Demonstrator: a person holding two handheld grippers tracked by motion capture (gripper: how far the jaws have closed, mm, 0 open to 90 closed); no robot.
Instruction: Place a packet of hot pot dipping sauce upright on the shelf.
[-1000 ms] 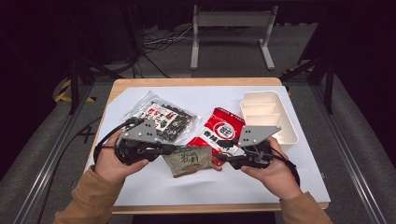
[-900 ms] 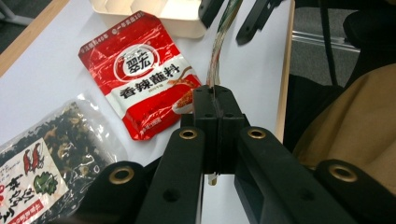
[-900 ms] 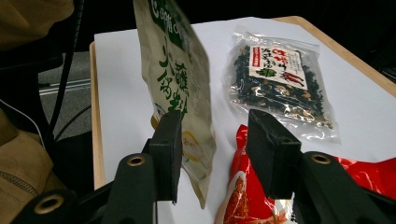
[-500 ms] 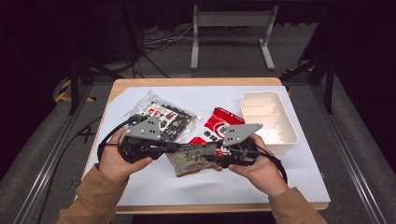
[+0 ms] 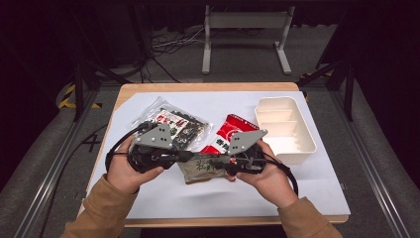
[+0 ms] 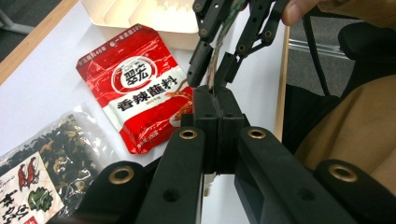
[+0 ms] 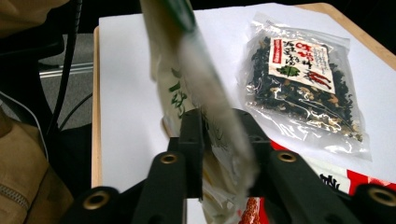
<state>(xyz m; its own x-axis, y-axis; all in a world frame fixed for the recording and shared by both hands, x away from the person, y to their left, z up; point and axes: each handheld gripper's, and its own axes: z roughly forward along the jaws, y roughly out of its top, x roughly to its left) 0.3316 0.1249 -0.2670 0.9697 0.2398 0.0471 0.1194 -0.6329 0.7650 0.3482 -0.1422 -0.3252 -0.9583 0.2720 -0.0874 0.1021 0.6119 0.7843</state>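
A person at a paper-covered table (image 5: 163,196) holds a small olive-green packet (image 5: 205,167) in the air between two hand-held claws, apparently partway through handing it from one claw to the other or readying it for the tray.

Beyond the right gripper (image 5: 229,161), toward the far right edge of the table, the cream compartment tray (image 5: 300,144) stands with nothing visible in its sections, so by the look of it nothing is sorted yet. Just behind the left gripper (image 5: 190,156) lies a clear bag of dark dried leaves (image 5: 171,121); between and behind the two claws, partly under the raised packet, lies a red sachet with white lettering (image 5: 229,133). Both rest flat on the paper, untouched.

The left gripper's jaws are pressed fully together on one thin edge of the green packet, as the left gripper view shows. The right gripper's jaws have just been closing, with the packet's other end (image 7: 205,116) standing upright between them; they straddle the film closely, but whether the pads already pinch it cannot be told.

Judging from this, the pick-up is done and the packet is secured on one side. A firm second grip, the release by the left claw and the placing appear to remain.
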